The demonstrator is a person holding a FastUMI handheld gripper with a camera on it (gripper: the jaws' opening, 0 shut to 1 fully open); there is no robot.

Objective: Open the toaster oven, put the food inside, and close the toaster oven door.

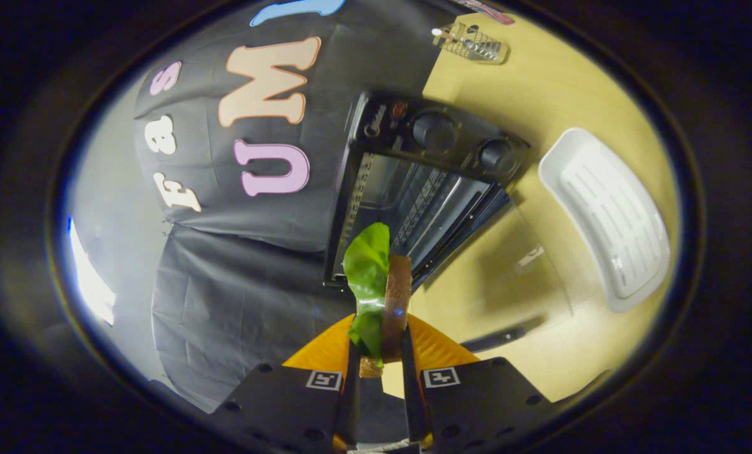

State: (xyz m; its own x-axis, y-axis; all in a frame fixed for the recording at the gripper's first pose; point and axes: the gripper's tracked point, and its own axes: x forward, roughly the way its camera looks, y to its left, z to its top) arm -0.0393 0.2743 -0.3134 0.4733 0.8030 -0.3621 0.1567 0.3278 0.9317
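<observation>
While we carry the sandwich [385, 296] edge-on between the fingers [353, 372], both of them press on it, one on the lettuce side and one on the brown bread side, so the gripper [379, 369] is clamped firmly on the food. Its long axis runs straight forward from the fingers, and the leaf tip points at the toaster oven [420, 183].

That oven sits just ahead of the sandwich, with its door [470, 227] already dropped open toward us and the wire rack [423, 202] showing inside the mouth. The whole view is rolled, so the oven looks tilted against the wooden bench [540, 284]; we judge that our hand is turned, not the oven.

What matters for us next is the line from the sandwich tip into the opening: it lies forward and slightly to one side, above the lowered door. A white tray [609, 214] lies well apart on the bench beyond the oven's knobs [464, 142].
</observation>
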